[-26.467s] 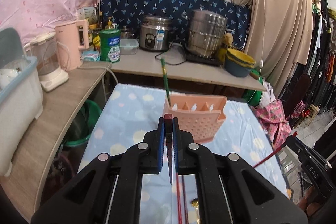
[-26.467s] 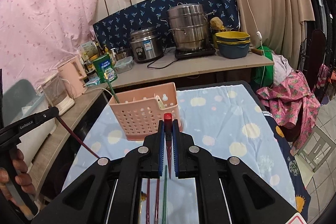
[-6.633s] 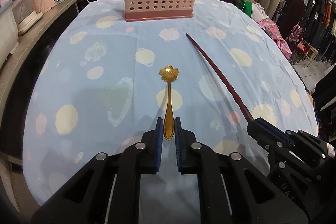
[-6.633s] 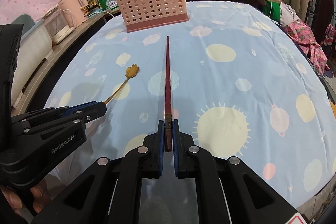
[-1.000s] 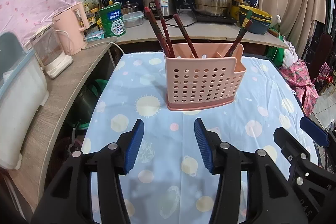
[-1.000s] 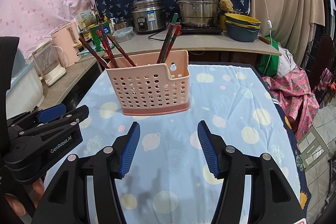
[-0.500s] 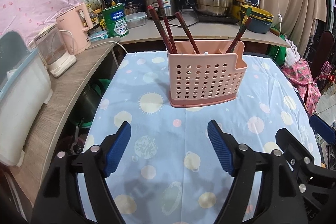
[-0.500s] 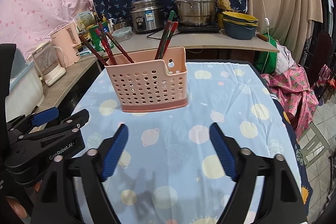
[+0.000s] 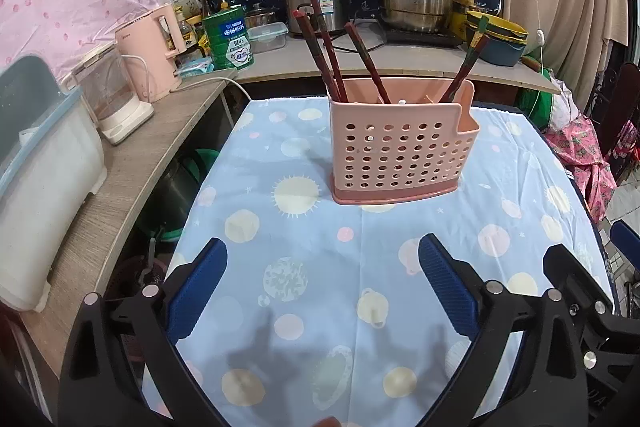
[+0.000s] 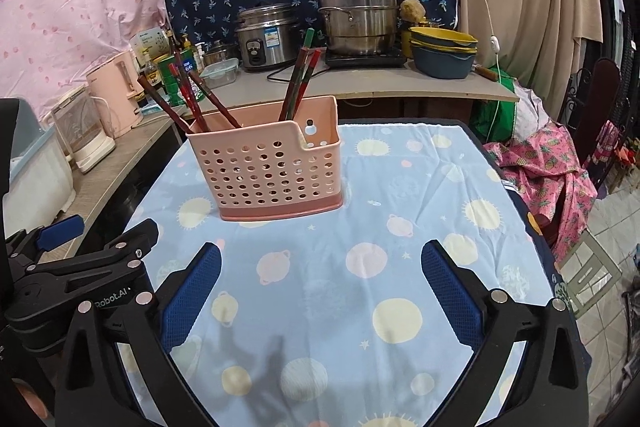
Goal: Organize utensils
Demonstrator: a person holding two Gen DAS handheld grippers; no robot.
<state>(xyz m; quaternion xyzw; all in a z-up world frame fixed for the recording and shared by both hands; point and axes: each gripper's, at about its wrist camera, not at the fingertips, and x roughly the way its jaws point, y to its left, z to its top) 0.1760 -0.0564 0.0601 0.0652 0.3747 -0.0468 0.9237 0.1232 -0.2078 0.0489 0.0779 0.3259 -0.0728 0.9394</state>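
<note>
Where the pale blue cloth printed with suns and planets covers the table (image 9: 304,235), a pink plastic utensil basket (image 9: 400,151) stands upright near its far middle, its boxy walls pierced by rows of round holes above a darker solid base, one top corner cut lower in a step. Slim lacquered chopsticks (image 9: 328,47) lean out of it, dark red ones fanned at the left end, a red and green pair (image 10: 302,75) slanting from the right end; their lower halves are hidden behind the perforated wall, and what else lies inside cannot be made out. The left tongs (image 9: 322,283) have just been opening and stand spread wide with nothing between the ribbed blue pads, above bare cloth short of the basket. The right tongs (image 10: 320,283) have just been opening too, equally wide and empty, their matte black arms studded with small metal screws. In the right wrist view the left tongs (image 10: 60,227) jut in from the left edge, partly cut off. Behind the table, a steel stacked steamer (image 10: 358,15) and a rice cooker (image 10: 266,37) sit on a wooden counter (image 10: 360,83).
</note>
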